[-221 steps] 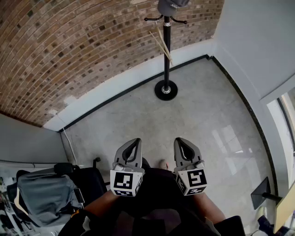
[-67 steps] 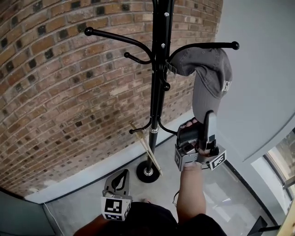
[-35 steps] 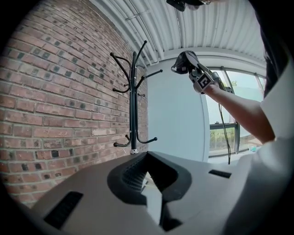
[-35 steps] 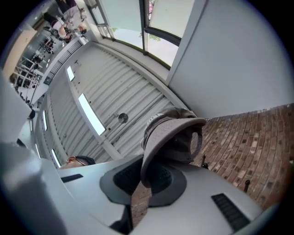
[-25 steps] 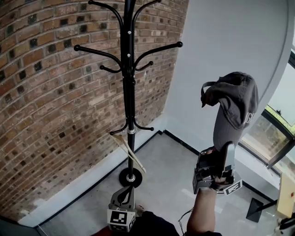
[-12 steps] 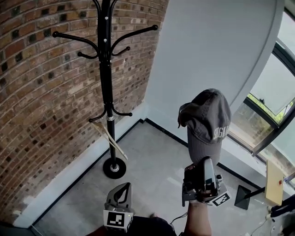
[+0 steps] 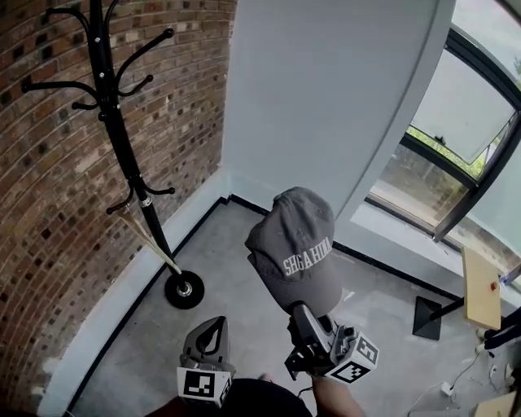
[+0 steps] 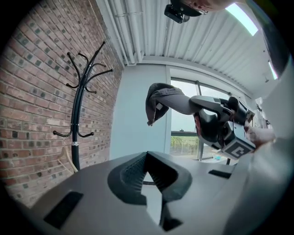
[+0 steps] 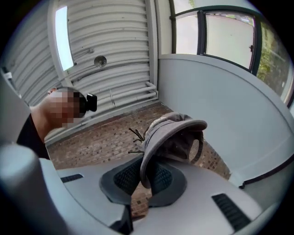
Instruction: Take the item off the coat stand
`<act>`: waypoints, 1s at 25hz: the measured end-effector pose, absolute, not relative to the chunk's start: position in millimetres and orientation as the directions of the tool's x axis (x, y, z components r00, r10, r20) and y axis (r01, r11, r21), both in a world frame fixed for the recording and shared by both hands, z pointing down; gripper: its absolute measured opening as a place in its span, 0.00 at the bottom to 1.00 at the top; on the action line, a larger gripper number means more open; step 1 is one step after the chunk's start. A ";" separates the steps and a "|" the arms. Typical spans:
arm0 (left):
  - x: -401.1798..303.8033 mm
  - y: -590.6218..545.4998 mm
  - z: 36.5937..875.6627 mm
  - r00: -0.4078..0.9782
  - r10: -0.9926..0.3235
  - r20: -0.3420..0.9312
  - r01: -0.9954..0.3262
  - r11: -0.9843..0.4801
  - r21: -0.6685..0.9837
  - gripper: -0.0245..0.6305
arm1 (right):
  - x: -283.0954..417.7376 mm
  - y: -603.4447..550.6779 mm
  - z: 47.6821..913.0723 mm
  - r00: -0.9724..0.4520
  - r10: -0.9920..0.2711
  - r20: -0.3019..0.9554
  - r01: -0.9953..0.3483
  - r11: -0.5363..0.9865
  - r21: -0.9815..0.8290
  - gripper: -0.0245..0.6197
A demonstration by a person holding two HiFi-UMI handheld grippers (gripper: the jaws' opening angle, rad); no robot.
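Left gripper (image 7: 213, 332): pale grey moulded shell. The jaws form a teardrop loop lined with dark ribbed pads (image 8: 131, 176). A white cube (image 7: 202, 384) at the rear carries black square markers. Dark rectangular slots (image 8: 64, 209) are moulded into the shell.

Right gripper (image 7: 303, 316): same grey shell, with dark cross-hatched lining (image 9: 124, 179) and its own marker cube (image 7: 355, 358).

Person: black garment (image 7: 244, 401) over the torso, small black camera (image 8: 177, 10) mounted on the head.

Office-like corner: brick wall (image 7: 49, 204), coat stand (image 7: 136, 167), tall window (image 7: 456, 122), polished floor (image 7: 236, 269).
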State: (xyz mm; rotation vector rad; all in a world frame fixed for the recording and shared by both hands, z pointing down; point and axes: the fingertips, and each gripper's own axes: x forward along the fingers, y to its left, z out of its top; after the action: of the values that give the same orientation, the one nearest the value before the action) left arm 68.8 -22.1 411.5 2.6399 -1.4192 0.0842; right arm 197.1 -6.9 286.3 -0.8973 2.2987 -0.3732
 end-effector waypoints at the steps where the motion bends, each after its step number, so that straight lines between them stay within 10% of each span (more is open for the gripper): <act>1: 80.8 -19.5 412.1 0.555 -0.823 0.117 -0.832 -0.547 0.095 0.08 | 205.5 -4.1 295.7 -0.568 -0.706 -0.423 -0.540 0.708 -0.455 0.09; 25: 149.5 74.6 484.9 0.274 -0.928 0.251 -0.961 -0.258 0.096 0.08 | 251.5 53.7 463.1 -0.763 -0.645 0.047 -0.596 0.674 -0.436 0.09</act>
State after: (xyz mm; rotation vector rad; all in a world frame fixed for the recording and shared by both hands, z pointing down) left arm 149.5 74.6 484.9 2.3146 -1.7533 0.2104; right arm 251.5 53.7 463.1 -1.0311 2.7723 -0.6616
